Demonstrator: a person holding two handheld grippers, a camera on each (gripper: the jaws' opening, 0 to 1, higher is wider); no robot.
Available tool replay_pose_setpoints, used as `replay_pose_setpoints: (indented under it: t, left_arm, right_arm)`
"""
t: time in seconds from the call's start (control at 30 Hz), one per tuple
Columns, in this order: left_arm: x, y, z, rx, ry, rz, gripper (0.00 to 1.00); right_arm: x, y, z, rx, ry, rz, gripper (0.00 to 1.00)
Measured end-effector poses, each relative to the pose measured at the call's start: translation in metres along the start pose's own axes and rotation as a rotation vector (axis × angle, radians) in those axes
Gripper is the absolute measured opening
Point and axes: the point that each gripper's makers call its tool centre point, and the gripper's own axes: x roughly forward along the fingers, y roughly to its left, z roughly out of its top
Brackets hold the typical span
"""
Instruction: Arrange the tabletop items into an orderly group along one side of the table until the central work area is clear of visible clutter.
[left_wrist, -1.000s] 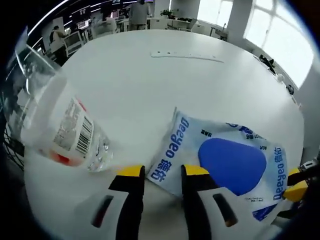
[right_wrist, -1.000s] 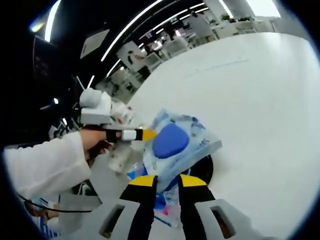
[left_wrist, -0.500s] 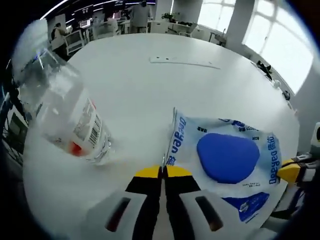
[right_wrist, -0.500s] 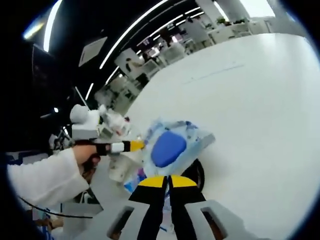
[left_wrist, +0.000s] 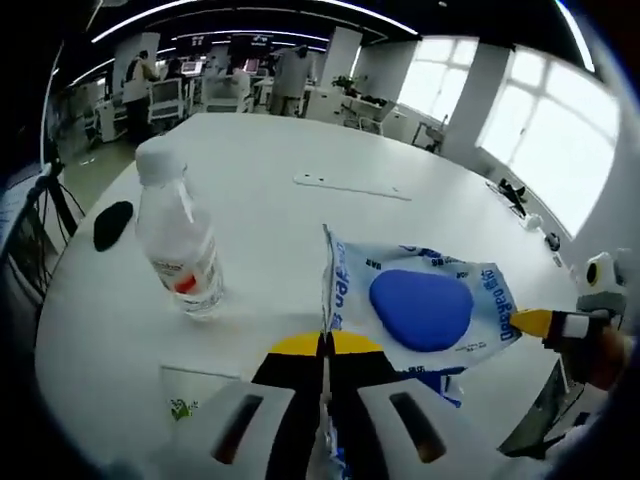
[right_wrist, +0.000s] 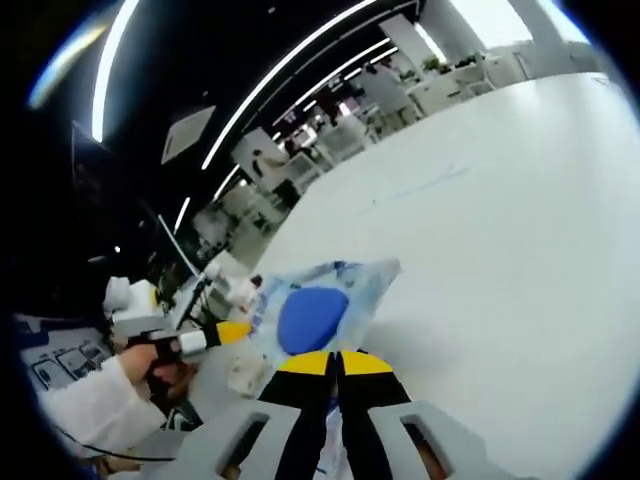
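In the left gripper view, a dark flat object (left_wrist: 112, 224) is seen lying near the left edge of the white desk (left_wrist: 300, 215). To its right, a clear plastic water bottle (left_wrist: 181, 243) stands upright, with a white cap and a label bearing a red patch. A small card with green print (left_wrist: 196, 398) lies on the desk close to the near edge. The left gripper (left_wrist: 323, 345) is closed on the edge of a pale blue packet (left_wrist: 420, 305), its yellow-tipped jaws pressed together with the packet's seam pinched between them. The packet is printed with dark blue lettering and a large solid blue oval at its centre, and its film looks crinkled and glossy. It is held clear of the desk, over the near right part of the surface. At the packet's right end, the right gripper (left_wrist: 530, 322) is seen, with a hand (left_wrist: 605, 355) behind it.

In the right gripper view, the left gripper (right_wrist: 235, 331) and a white sleeve (right_wrist: 85, 420) are seen at the left. The packet (right_wrist: 315, 310) is stretched between the two tools, and the right gripper (right_wrist: 337, 362) is closed on its near edge, jaws together.
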Motion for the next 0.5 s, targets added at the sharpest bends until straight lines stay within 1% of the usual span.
replay_pose_setpoints:
  t: [0.13,0.2,0.37,0.5]
  left_arm:
    - [-0.007,-0.005,0.003,-0.003,-0.031,-0.003,0.00]
    - [-0.006,-0.006,0.006,-0.003,-0.041,-0.007,0.00]
    - [-0.005,-0.009,0.012,0.002,-0.051,-0.011,0.00]
    - [-0.002,-0.013,0.017,0.026,-0.057,-0.009,0.00]
  right_arm:
    - [-0.002,0.000,0.014,-0.012,-0.018,0.013,0.00]
    - [-0.001,0.001,0.017,-0.030,-0.023,0.016,0.00]
    - [-0.003,0.002,0.020,-0.061,-0.033,0.021,0.00]
    - [-0.003,0.000,0.017,-0.064,-0.023,0.019,0.00]
